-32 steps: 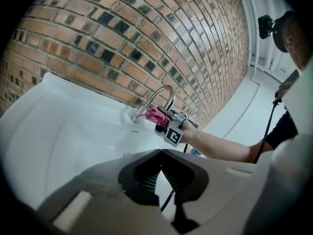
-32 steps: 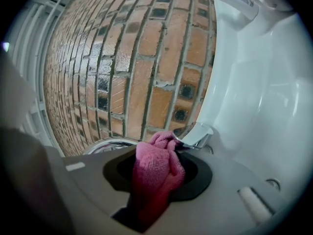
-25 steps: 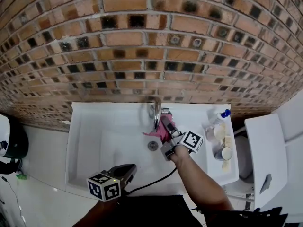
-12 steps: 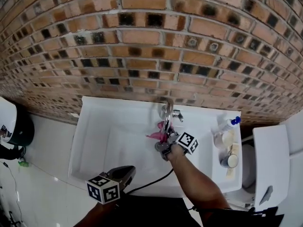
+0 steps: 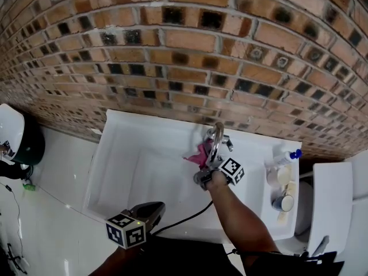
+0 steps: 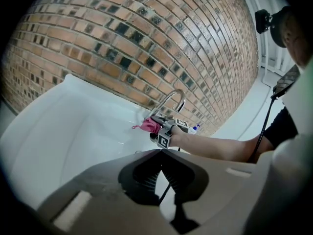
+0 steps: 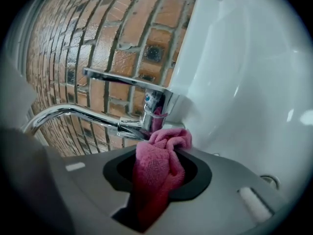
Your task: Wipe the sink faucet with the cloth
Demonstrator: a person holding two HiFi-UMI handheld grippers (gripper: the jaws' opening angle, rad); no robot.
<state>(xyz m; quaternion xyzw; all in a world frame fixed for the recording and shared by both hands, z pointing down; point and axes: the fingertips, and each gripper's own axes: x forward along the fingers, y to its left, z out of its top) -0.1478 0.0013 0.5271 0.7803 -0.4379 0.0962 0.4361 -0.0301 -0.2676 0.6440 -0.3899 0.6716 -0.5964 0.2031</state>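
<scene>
A chrome faucet (image 5: 216,135) rises from the back rim of the white sink (image 5: 118,154). My right gripper (image 5: 205,171) is shut on a pink cloth (image 5: 200,153) and holds it against the left side of the faucet, low down. In the right gripper view the cloth (image 7: 157,173) bunches between the jaws and touches the faucet body (image 7: 155,107), under the lever handle (image 7: 122,78) and spout (image 7: 73,112). My left gripper (image 5: 157,207) hangs shut and empty over the sink's front edge. From there the faucet (image 6: 173,98) and cloth (image 6: 148,125) are ahead.
A brick wall (image 5: 190,56) backs the sink. A blue-capped bottle (image 5: 285,157) and two small jars (image 5: 280,190) stand on the sink's right ledge. A white fixture (image 5: 332,203) is at the right, a dark bin (image 5: 20,142) at the left. The drain (image 7: 268,180) lies below.
My right gripper has carried the cloth up from over the drain to the faucet's lower stem. The head view has swung left and up. The left gripper has stayed put.
</scene>
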